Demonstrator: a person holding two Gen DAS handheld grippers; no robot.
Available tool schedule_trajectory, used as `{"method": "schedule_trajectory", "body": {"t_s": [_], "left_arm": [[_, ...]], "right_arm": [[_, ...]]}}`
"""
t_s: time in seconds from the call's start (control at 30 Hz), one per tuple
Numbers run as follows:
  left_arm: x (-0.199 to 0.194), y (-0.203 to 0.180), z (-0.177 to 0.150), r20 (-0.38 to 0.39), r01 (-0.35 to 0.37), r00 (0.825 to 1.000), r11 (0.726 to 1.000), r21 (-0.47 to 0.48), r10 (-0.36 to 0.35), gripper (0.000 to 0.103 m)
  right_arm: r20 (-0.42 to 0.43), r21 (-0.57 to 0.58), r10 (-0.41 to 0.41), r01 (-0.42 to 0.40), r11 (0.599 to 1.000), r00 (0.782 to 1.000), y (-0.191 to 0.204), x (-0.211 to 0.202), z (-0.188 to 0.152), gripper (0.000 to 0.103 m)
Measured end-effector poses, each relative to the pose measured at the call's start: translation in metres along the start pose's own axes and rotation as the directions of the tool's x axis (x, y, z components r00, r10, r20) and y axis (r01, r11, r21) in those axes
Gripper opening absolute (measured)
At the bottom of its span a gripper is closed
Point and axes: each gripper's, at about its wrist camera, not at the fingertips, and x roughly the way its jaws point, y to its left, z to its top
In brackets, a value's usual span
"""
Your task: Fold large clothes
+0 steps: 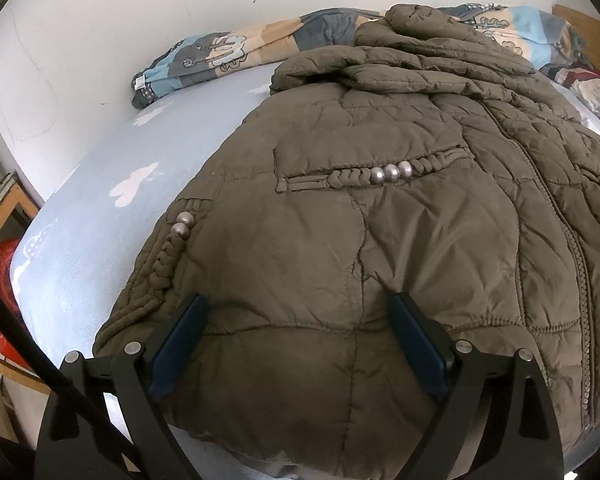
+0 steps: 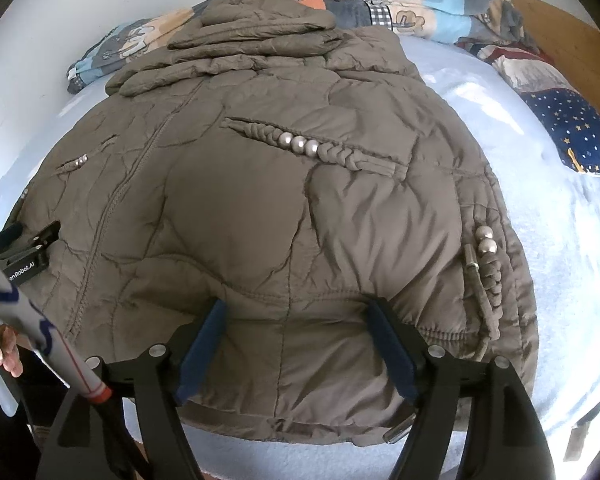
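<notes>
Left wrist: left gripper [image 1: 296, 308] spread | right gripper [image 2: 296, 312] spread | quilted olive jacket [image 1: 380, 220] flat, zipped

Both wrist views look forward, toward 12 o'clock, low and close over the jacket's [image 1: 380, 240] hem on the bed [image 1: 100, 200], left camera toward its left half, right toward its right, sharing jacket, quilt [image 2: 440, 4], wall.
</notes>
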Motion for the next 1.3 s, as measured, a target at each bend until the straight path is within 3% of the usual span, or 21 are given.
{"method": "schedule_trajectory", "body": {"t_s": [1.3], "left_arm": [[-0.0014, -0.0033, -0.0037, 0.034, -0.021, 0.999, 0.999, 0.023, 0.021, 0.094]], "right_arm": [[0.009, -0.031, 0.0, 0.001, 1.0, 1.0, 0.002, 0.0012, -0.0018, 0.084]]}}
